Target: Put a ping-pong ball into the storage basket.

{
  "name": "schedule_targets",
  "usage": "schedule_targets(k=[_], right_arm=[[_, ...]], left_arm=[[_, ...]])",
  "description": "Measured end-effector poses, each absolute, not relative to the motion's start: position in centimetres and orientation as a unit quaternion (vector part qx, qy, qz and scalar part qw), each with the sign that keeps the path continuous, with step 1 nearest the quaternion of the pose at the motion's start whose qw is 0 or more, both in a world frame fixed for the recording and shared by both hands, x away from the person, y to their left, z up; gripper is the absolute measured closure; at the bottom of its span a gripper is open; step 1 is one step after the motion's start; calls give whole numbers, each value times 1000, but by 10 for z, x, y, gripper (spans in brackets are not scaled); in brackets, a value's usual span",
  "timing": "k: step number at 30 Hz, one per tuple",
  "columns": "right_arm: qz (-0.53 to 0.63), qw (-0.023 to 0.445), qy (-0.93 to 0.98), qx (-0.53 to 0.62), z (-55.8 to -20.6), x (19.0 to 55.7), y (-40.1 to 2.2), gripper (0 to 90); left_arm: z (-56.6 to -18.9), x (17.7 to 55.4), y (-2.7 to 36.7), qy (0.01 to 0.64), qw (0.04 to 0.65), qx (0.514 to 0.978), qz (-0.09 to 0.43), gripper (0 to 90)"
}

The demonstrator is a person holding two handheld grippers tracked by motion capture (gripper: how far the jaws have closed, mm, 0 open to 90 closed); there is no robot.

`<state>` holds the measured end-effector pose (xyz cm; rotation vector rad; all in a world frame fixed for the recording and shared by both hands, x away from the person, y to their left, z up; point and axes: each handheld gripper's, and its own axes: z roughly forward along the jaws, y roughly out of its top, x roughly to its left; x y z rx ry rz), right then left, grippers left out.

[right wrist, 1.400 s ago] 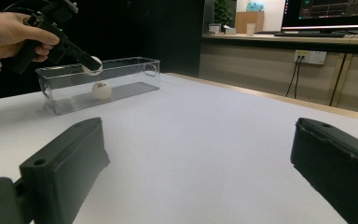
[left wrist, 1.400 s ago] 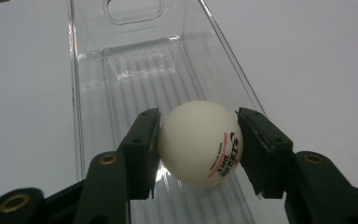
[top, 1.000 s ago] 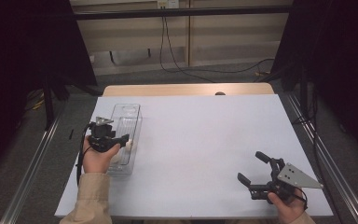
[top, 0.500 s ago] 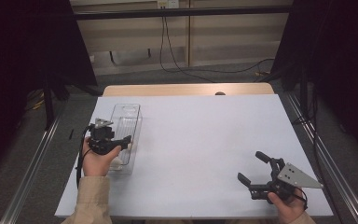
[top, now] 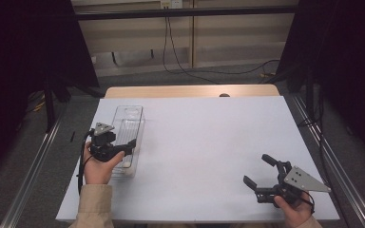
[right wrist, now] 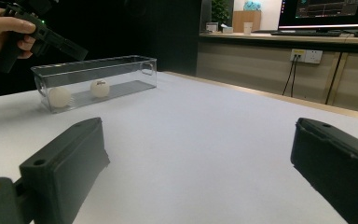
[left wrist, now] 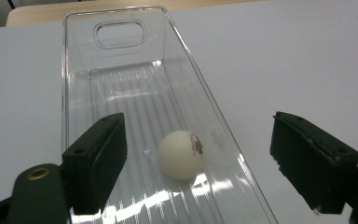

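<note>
We hold left gripper (left wrist: 193, 163) above clear bin (left wrist: 79, 70), jaws just opening, gripping nothing; white ball (left wrist: 182, 154) lies on bin floor beneath. Right gripper (right wrist: 200, 172) spread wide, empty, low over white table (top: 209, 137).

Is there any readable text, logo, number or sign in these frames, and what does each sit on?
No text reads legibly.
Ball in the clear bin: a small dark print, too blurred to read.
Ball in the right gripper view: a dark mark, too small to read.
Monitor in the background: lit lines, too small to read.
</note>
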<state>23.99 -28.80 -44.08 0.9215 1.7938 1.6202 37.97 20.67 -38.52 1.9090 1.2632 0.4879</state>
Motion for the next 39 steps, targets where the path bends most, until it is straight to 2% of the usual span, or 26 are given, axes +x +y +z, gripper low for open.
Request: schedule_targets(k=[14,25,39], right_arm=[[602,273,667,343,-441,240,-288,26],[603,273,666,344,-441,240,-288,26],[603,273,666,344,-441,240,-288,26]], left_arm=[[-388,365,210,487,428,732,210,124],[-393,355,214,480,450,726,203,74],[-393,344,215,462,475,718,212,54]])
